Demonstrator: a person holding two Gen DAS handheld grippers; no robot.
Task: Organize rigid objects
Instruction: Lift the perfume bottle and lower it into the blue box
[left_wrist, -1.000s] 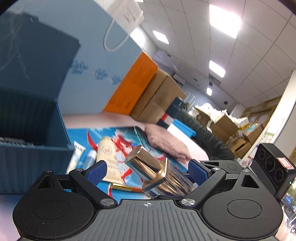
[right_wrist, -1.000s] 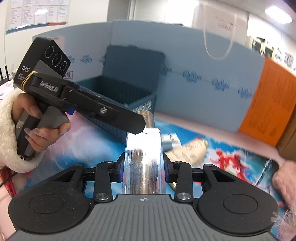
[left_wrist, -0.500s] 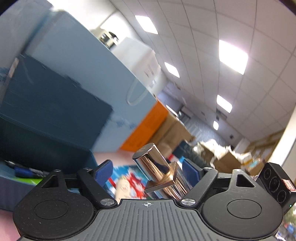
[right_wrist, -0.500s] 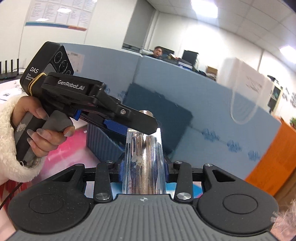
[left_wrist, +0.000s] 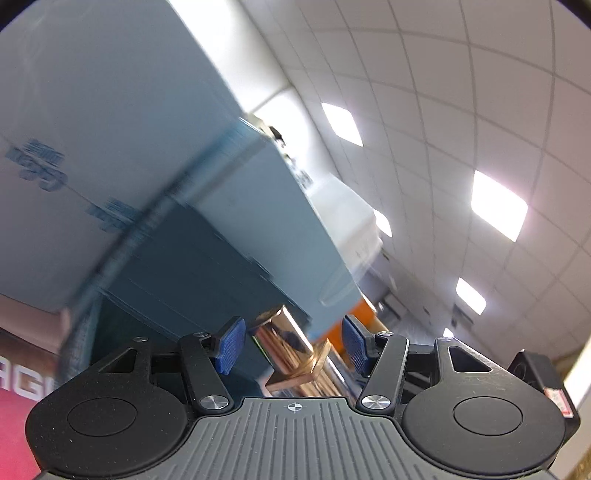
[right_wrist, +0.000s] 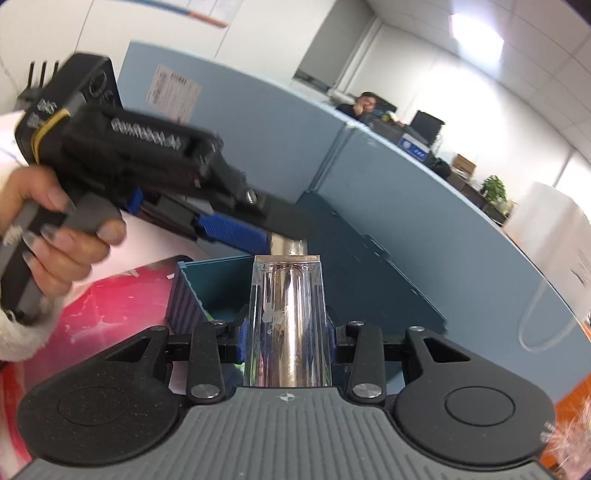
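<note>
Through the left wrist camera I saw my left hand-held gripper (left_wrist: 291, 349) spread wide, its blue pads (left_wrist: 229, 344) standing clear on either side of the gold cap (left_wrist: 282, 341) and pinching nothing; the cap poked up between them from the right; behind it rose the dark teal storage box (left_wrist: 192, 266) and the light blue partition (left_wrist: 92, 110), much of it smeared by motion.

Through the right wrist camera my right hand-held gripper (right_wrist: 287, 338) was clamped on the clear, square-sided perfume bottle (right_wrist: 288, 325), held aloft just in front of the open box (right_wrist: 207, 280), above the pink table (right_wrist: 110, 306); the left hand-held gripper (right_wrist: 236, 229) reached in from the left, its tip at the cap.

I judged the bottle rigid, fairly heavy and breakable, with slick walls; the flat sides of the body were the safest hold; the cap looked too smooth and might pull off.
</note>
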